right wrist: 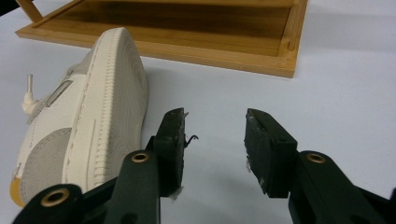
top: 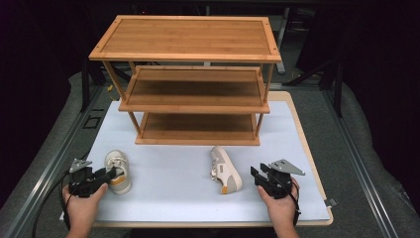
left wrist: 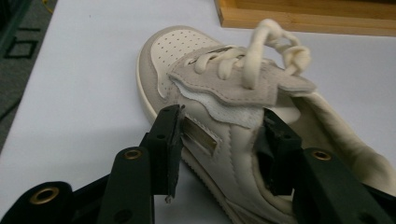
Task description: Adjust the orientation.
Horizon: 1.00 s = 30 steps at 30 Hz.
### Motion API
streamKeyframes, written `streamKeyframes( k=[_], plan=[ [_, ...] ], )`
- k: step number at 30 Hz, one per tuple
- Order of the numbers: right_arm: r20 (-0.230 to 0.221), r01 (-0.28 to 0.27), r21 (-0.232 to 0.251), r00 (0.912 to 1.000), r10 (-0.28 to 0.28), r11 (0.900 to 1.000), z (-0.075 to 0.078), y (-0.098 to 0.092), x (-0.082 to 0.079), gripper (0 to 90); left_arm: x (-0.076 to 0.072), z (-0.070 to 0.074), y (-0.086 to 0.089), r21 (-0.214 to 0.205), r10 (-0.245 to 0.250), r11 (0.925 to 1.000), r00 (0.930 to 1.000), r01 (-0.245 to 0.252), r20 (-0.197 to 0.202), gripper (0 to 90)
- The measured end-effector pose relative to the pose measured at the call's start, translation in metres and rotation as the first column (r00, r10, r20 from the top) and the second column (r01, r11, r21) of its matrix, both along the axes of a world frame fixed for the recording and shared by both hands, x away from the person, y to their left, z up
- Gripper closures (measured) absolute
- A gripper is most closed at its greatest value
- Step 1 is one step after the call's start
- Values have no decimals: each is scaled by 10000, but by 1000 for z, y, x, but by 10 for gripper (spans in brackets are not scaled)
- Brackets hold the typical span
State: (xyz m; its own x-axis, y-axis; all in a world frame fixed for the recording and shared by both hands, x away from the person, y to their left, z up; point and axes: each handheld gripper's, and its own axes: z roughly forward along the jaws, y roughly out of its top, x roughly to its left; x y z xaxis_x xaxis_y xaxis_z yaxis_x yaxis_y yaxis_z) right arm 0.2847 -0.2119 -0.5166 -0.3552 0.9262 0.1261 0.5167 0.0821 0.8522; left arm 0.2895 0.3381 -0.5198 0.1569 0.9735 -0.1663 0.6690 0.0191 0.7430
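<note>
On the white table mat (top: 168, 183) two cream sneakers lie in front of the wooden shelf rack (top: 190, 84). The left sneaker (top: 118, 171) stands upright, and the left gripper (left wrist: 219, 140) straddles its side wall: one jaw outside against the upper, the other inside the opening; whether the pads actually press cannot be told. The right sneaker (top: 225, 170) lies tipped on its side (sole turned toward the right gripper (right wrist: 215, 140)), near the rack's bottom shelf. The right gripper's jaws stand apart with nothing between them, just beside that sole
</note>
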Motion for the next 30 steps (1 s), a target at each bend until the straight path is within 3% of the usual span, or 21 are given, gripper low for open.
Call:
streamKeyframes(
  k=[3,5,9,13,17,19,22,27,30],
  plan=[
    [-20,29,15,10000,-29,10000,0,0,0,579,2,1,1,-9,7,10000,10000,-7,-2,562],
    [-70,15,14,10000,-15,10000,-1,0,1,578,2,2,1,226,-46,9997,9999,43,124,614],
    [-26,25,65,10000,-24,10000,0,0,1,578,4,2,-3,-21,-366,9993,9993,366,87,628],
    [-34,75,95,10000,-75,9999,-1,-1,1,578,7,5,-21,-274,-967,9949,9953,969,85,642],
    [14,89,127,10000,-90,9999,0,0,0,577,7,8,-48,110,-1774,9841,9839,1772,218,701],
    [93,103,111,9999,-104,9999,1,1,-1,578,9,7,-63,-231,-2017,9791,9792,2022,209,712],
    [191,105,39,9998,-106,9999,2,3,-2,579,11,7,-86,-95,-2537,9672,9671,2539,207,713],
    [464,-123,-141,9988,129,9998,6,10,-7,579,14,6,-115,-394,-2983,9534,9542,2990,230,710],
    [644,-341,-287,9973,359,9990,10,17,-11,584,13,5,-129,-268,-3219,9461,9463,3227,303,697]
  ],
)
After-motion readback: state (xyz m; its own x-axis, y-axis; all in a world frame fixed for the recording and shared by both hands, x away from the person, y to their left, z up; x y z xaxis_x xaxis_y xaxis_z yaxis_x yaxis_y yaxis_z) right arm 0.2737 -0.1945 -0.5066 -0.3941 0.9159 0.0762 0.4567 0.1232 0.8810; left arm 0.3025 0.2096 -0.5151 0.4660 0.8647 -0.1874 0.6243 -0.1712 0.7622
